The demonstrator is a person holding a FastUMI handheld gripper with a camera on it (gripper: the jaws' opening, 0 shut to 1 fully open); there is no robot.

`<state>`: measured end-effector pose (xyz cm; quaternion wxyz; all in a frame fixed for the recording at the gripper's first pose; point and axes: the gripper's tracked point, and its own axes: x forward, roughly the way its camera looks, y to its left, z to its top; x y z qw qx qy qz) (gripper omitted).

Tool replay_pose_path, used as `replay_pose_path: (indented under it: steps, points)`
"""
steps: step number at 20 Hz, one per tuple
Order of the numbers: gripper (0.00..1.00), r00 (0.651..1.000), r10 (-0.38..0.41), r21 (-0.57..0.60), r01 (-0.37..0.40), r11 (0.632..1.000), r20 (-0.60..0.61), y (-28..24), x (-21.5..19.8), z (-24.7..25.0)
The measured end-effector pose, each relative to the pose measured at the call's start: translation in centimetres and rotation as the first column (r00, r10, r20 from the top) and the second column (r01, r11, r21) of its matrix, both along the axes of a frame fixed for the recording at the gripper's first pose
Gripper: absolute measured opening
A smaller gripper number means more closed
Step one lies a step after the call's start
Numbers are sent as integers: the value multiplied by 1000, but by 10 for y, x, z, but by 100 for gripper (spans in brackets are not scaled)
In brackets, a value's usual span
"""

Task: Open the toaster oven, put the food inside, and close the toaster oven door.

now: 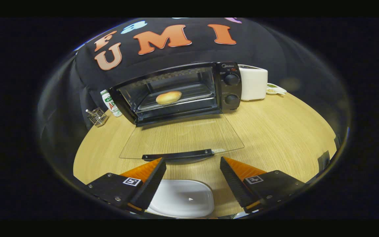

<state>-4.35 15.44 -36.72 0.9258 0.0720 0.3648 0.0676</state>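
- Tongs (192,161) are wide apart and hold nothing. They sit just in front of the door handle (178,154), so I think the next job is to lift the door shut.
- Bun (168,97) lies on the tray inside the oven (176,92), so the food looks already put in.
- Glass door (183,136) lies flat down on the table (275,131), wide open, to leave room for reaching in.
- White plate (183,197) sits bare below the tongs. I think the bun came from it.
- Door glass is see-through, so its edges are hard to make out.
- Bottle (111,103) is partly hidden behind the oven.
- Small dish (275,89) beside the white box (253,82) is too small to tell what is in it.
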Motion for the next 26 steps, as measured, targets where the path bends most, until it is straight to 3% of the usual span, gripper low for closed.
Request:
replay_pose_path:
  steps: [5, 13, 19, 26]
  points:
    - [99, 998, 58, -139, -63, 988, -37, 5, 2, -22]
    - [99, 992, 99, -144, -110, 983, -79, 25, 9, -37]
    - [100, 996, 85, -101, -89, 991, -35, 22, 10, -10]
    - [99, 990, 93, -75, -85, 994, 107, 25, 36, 53]
